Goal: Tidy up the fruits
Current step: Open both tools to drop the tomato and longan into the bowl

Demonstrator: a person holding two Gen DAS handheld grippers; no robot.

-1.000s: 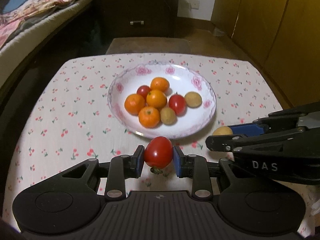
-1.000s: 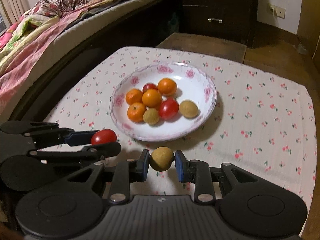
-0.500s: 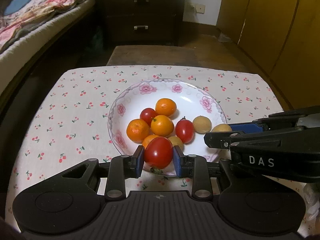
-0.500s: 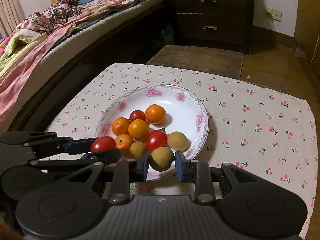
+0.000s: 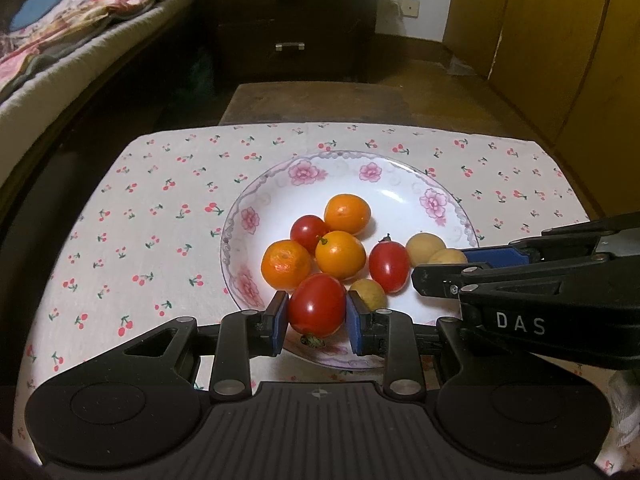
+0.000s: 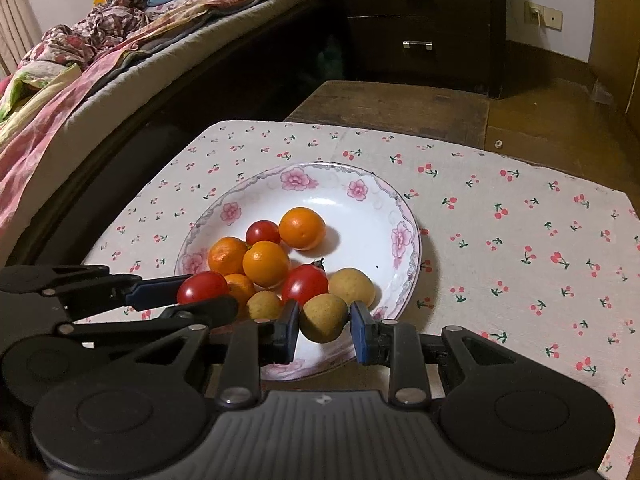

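A red tomato [image 5: 317, 305] is pinched between the blue pads of the left gripper [image 5: 316, 322], held over the near rim of the flowered white plate [image 5: 256, 196]; beside it, a tan round fruit [image 6: 324, 317] is pinched in the jaws of the right gripper [image 6: 325, 330], also over the plate's near edge. A second ago both fruits hung over the cloth short of the plate; now both grippers have come forward, so the held fruits overlap the pile inside it and the plate sits lower and nearer in each view. The pile itself has not shifted: three oranges [image 5: 340, 255], two small tomatoes [image 5: 389, 266] and two tan fruits [image 5: 425, 245] cluster in the plate's middle, touching one another, with a fourth orange partly hidden behind the held tomato in the right wrist view. The plate stands on a tabletop covered with a cherry-print cloth [image 5: 152, 220]. White letters "DAS" [image 5: 520, 323] read on the side of the right gripper. Beyond lie a bed [image 6: 80, 80] with crumpled bedding and a dark drawer chest [image 6: 424, 24].
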